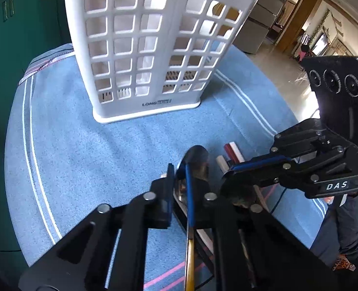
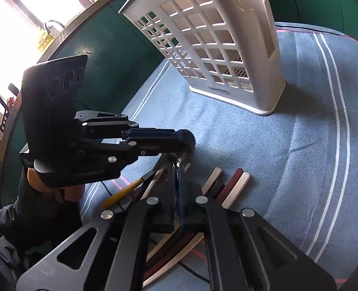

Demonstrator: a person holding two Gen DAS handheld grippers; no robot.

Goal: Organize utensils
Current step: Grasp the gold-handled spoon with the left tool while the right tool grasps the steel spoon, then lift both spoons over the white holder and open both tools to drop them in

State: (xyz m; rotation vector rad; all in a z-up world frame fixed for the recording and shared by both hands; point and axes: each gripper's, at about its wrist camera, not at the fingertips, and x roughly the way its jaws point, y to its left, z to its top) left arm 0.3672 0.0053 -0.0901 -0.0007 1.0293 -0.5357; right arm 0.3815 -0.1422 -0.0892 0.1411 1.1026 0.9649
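A white slotted utensil holder (image 1: 145,48) stands upright on the blue towel (image 1: 82,150); it also shows in the right wrist view (image 2: 227,41). My left gripper (image 1: 180,177) is shut on a metal spoon (image 1: 196,160) with a yellow handle, held just above the towel. My right gripper (image 2: 177,177) is shut on a thin utensil, its tips close to the left gripper's tips (image 2: 186,140). Several chopsticks (image 2: 229,189) in white, dark red and black lie on the towel under the right gripper, also seen beside the spoon in the left wrist view (image 1: 229,155).
Green cabinet fronts (image 1: 21,24) stand behind the towel. A black cable (image 2: 193,271) runs under the chopsticks. The towel's edge drops off toward a tiled floor (image 1: 280,72) at the right. The person's dark clothing (image 2: 7,230) is at the near left.
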